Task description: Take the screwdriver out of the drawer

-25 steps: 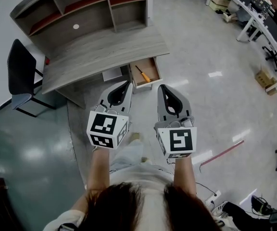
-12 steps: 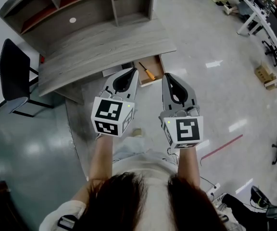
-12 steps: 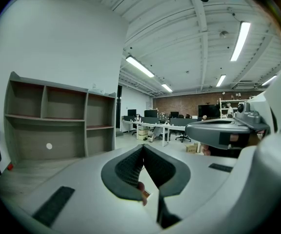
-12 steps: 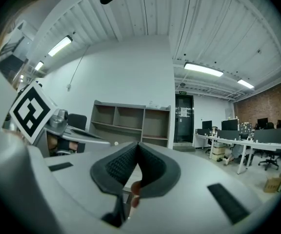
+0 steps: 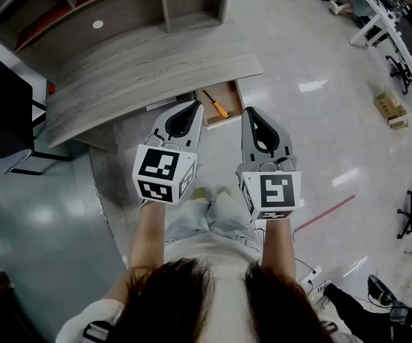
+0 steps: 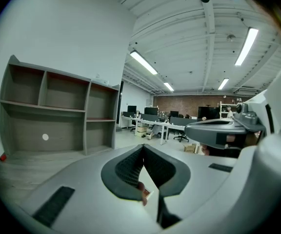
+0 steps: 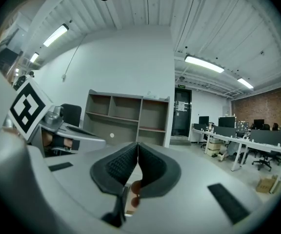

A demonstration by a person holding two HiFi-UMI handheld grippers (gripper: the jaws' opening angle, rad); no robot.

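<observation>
So, nearest to us: we've got the left tool (image 5: 192,107) and the right tool (image 5: 249,111) held out side by side at about the same height, over the floor (image 5: 320,134), each with its marker cube facing up at us. In the left gripper view the left tool (image 6: 143,146) has its jaws pressed together at the tips with nothing pinched between them. Same deal in the right gripper view: the right tool (image 7: 137,144) is closed up tight and empty. Neither tool is touching anything.

Just past the tool tips, and showing right between them from the head view, is the open drawer (image 5: 225,123). It's pulled out from under the front edge of the counter (image 5: 141,77), near that edge's right end. The screwdriver (image 5: 217,106) is lying flat inside it on a diagonal, with the orange handle toward the drawer's front and the dark shaft pointing back toward the counter's edge. It's well clear of both tools.

The counter top is grey wood grain with a curved front edge. Along its back edge stands a shelf unit (image 5: 120,13) with open compartments, and there's a small white round spot (image 5: 97,24) on its back panel. A black chair (image 5: 6,113) sits off the counter's left end.

Farther out on the shiny floor to the right there's a thin red strip (image 5: 324,214) and a cardboard box (image 5: 390,111). A row of white office desks (image 5: 392,27) runs along the far right.
</observation>
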